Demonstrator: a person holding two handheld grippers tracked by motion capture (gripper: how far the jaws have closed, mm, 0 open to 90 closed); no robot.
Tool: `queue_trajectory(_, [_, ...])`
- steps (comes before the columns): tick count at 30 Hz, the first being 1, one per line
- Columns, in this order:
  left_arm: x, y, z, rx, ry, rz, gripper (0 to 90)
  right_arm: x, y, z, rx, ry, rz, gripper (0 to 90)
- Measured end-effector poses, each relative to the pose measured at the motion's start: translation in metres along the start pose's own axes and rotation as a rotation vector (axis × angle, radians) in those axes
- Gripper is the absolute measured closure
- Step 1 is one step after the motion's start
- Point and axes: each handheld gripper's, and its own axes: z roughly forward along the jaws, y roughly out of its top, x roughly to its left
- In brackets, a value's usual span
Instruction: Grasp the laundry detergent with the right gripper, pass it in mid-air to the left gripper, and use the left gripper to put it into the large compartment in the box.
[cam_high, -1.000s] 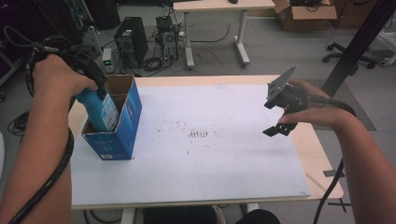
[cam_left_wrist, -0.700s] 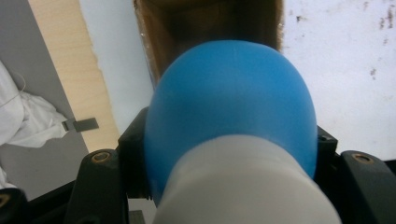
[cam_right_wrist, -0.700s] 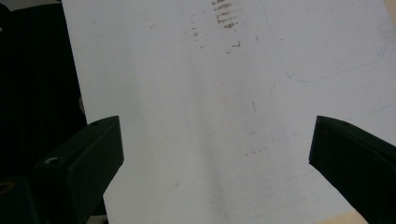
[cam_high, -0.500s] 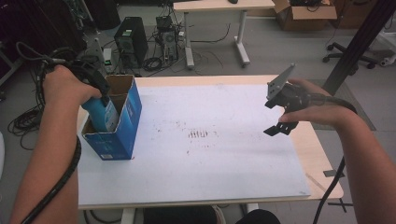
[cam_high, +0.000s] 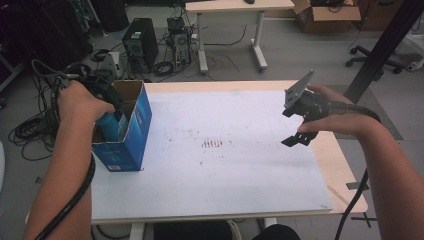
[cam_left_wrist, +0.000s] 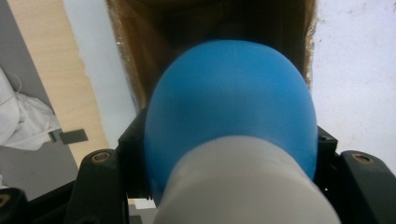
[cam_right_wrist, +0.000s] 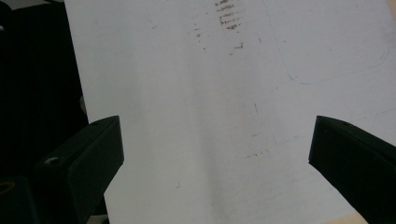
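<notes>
An open blue cardboard box (cam_high: 131, 135) stands at the left edge of the white table top (cam_high: 225, 165). My left gripper (cam_high: 111, 112) is shut on a blue bottle (cam_high: 111, 125) and holds it down inside the box's open top. In the left gripper view the blue bottle (cam_left_wrist: 233, 112) with its white end bulks large between the black jaws, and the box's brown inside (cam_left_wrist: 140, 42) lies beyond. My right gripper (cam_high: 296, 135) hovers open over the table's right side. In the right gripper view its wide jaws (cam_right_wrist: 215, 154) have nothing between them.
Brown smudges (cam_high: 212, 145) mark the middle of the white sheet. The wooden table edge (cam_high: 345, 175) shows at the right. Behind the table on the floor are computer towers (cam_high: 140, 42), cables, another desk and a cardboard box (cam_high: 327, 15).
My left hand has sunk, taking the blue bottle deeper into the blue box. The right gripper has stayed where it was.
</notes>
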Motion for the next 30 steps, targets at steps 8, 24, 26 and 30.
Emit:
queue_trajectory(8, [-0.001, 0.000, 0.012, -0.005, 0.011, -0.001, 38.1, 0.001, -0.001, -0.002, -0.005, 0.000, -0.001, 3.0])
queue_trajectory(24, [0.000, 0.001, 0.037, 0.001, 0.025, 0.005, 38.1, 0.001, -0.001, -0.003, 0.015, 0.001, -0.016, 3.0])
queue_trajectory(26, [-0.001, 0.001, 0.039, 0.007, 0.021, 0.009, 38.1, 0.002, -0.001, -0.002, 0.017, 0.003, -0.011, 3.0])
queue_trajectory(30, [-0.002, 0.001, 0.045, 0.006, 0.009, 0.012, 38.1, 0.002, -0.002, 0.000, 0.006, 0.005, -0.013, 3.0])
